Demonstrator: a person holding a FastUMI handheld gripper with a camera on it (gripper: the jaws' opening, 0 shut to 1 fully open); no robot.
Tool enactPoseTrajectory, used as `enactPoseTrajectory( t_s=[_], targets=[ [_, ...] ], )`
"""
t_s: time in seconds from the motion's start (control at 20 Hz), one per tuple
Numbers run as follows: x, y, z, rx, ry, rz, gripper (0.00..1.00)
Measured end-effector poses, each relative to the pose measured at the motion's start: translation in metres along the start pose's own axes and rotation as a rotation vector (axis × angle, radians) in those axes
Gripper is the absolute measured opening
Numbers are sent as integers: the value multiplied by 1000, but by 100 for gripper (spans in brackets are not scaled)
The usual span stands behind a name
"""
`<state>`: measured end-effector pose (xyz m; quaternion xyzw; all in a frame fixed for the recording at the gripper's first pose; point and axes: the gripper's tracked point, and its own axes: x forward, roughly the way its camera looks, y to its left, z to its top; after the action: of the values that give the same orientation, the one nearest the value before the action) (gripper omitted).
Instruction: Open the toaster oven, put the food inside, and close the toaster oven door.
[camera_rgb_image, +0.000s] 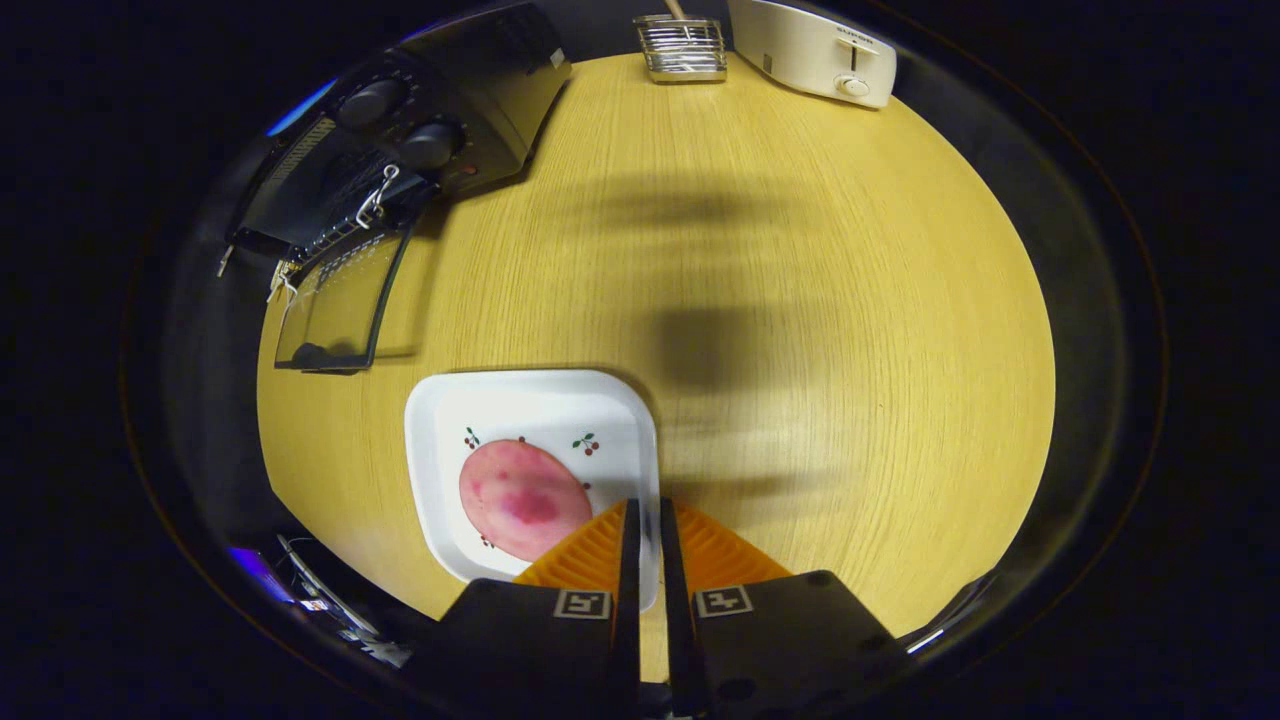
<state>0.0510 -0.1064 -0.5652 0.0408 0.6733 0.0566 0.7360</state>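
— Gripper (648, 520) state?
— Fingers nearly together, narrow gap, gripping nothing, over the plate's (530, 400) edge.
— Food (523, 498)?
— On the plate, just left of the fingertips. Toaster oven (420, 130) stands open, well beyond.

We count one toaster oven (420, 150) with two knobs (372, 100), one white plate (530, 440) bearing one pink slice of food (520, 497), one white toaster (815, 50), one wire rack (682, 47), all on one wooden table (800, 300).
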Motion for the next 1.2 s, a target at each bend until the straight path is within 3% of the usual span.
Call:
enactPoseTrajectory(
  t_s=[0.05, 0.3, 0.65, 0.8, 0.95, 1.2],
  targets=[
    [-21, -1, 3, -2, 10, 19, 8],
    [-14, 8, -6, 110, -2, 162, 8],
    [-50, 21, -23, 350, -69, 376, 5],
    [-79, 39, -30, 421, -105, 452, 5],
    [-101, 61, -33, 498, -149, 472, 5],
    [-126, 134, -21, 697, -212, 569, 5]
  ],
)
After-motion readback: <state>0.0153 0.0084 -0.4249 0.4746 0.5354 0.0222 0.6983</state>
